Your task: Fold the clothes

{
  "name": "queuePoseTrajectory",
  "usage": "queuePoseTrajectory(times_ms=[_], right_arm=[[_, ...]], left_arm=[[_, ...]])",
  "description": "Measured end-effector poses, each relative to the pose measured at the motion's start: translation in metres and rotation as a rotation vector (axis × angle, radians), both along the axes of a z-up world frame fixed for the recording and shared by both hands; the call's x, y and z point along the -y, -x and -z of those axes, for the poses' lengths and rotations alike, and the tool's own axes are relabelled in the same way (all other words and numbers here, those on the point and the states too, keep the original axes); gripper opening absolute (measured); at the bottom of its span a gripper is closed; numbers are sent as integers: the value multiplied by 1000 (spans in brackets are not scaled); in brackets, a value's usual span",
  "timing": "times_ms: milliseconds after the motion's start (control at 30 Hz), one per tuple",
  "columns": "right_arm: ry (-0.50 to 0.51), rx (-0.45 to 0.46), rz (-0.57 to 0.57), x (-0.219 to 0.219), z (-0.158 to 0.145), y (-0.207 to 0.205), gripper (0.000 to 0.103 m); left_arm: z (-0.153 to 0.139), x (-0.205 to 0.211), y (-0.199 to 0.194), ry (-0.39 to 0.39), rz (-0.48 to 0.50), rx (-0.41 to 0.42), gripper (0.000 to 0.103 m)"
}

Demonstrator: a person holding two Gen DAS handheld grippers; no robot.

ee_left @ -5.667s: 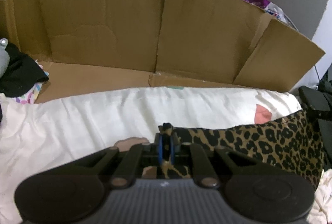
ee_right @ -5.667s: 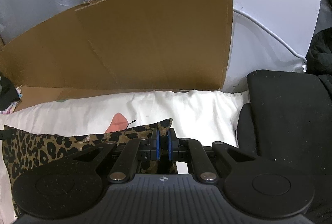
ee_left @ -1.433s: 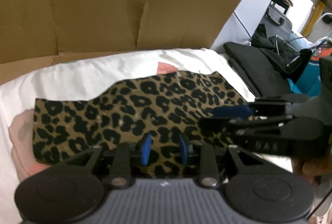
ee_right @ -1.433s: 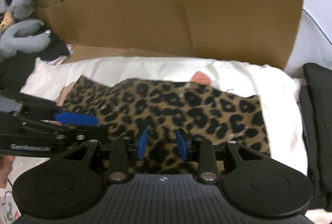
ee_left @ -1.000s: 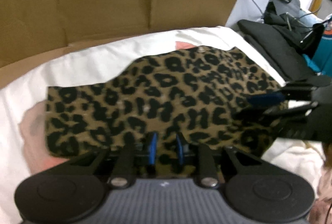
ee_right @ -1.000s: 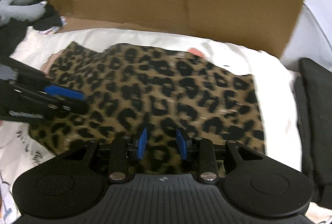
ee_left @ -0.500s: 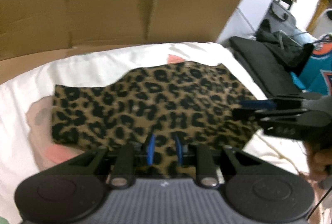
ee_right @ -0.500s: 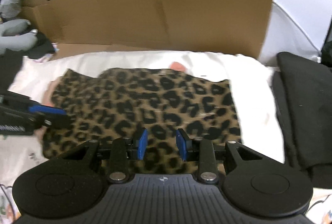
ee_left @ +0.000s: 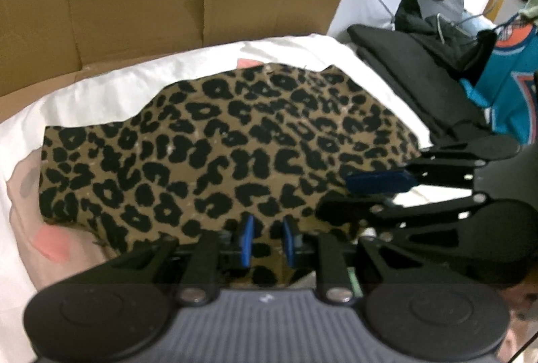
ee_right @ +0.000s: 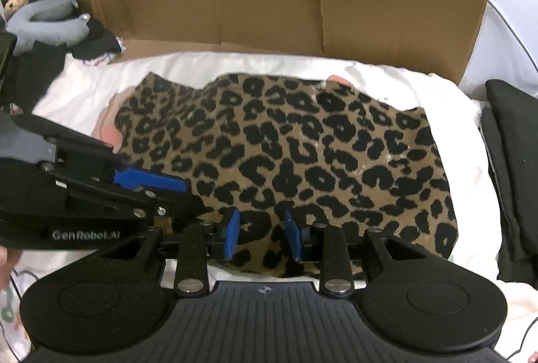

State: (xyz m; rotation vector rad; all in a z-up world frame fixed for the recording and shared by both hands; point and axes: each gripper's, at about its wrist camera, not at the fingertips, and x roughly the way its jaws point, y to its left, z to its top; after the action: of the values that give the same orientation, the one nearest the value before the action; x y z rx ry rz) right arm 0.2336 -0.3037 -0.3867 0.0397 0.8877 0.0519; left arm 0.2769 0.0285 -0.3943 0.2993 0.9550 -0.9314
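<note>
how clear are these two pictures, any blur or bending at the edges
Left wrist view: soft motion blur over the leopard-print cloth, and the cardboard edges bow with the fisheye. Right wrist view: sharper, leopard spots crisp, cardboard top curving, corners dark. Light is even, with no glare in either view.

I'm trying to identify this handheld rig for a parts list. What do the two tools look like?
Both match: matte black bodies with ribbed tops, two round discs, black linkage arms with silver pins, blue fingers. The left tool bears white "GenRobot.AI" lettering on its side; the right tool shows a small emblem. No cables or sleeves visible.
</note>
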Motion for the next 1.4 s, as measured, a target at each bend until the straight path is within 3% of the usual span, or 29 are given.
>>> queuePoseTrajectory(times_ms=[367, 467, 700, 900, 1167, 1333, 1400], right_arm=[[72, -10, 65, 41, 4, 10, 37], [81, -12, 96, 56, 5, 15, 37], [93, -8, 167, 78, -1, 23, 37], [62, 16, 136, 61, -12, 30, 37], [14, 13, 75, 27, -12, 27, 37], [23, 3, 10, 6, -4, 24, 37], [28, -7, 1, 4, 1, 23, 37]], left_arm=[[2, -30, -11, -49, -36, 18, 21], [2, -42, -19, -52, -72, -18, 21], [-12, -59, -22, -60, -116, 25, 21], [-27, -43, -6, -6, -54, 31, 23], [-24, -15, 18, 20, 31, 18, 23], [-11, -5, 26, 5, 64, -5, 18], [-5, -3, 27, -40, 66, 19, 13]])
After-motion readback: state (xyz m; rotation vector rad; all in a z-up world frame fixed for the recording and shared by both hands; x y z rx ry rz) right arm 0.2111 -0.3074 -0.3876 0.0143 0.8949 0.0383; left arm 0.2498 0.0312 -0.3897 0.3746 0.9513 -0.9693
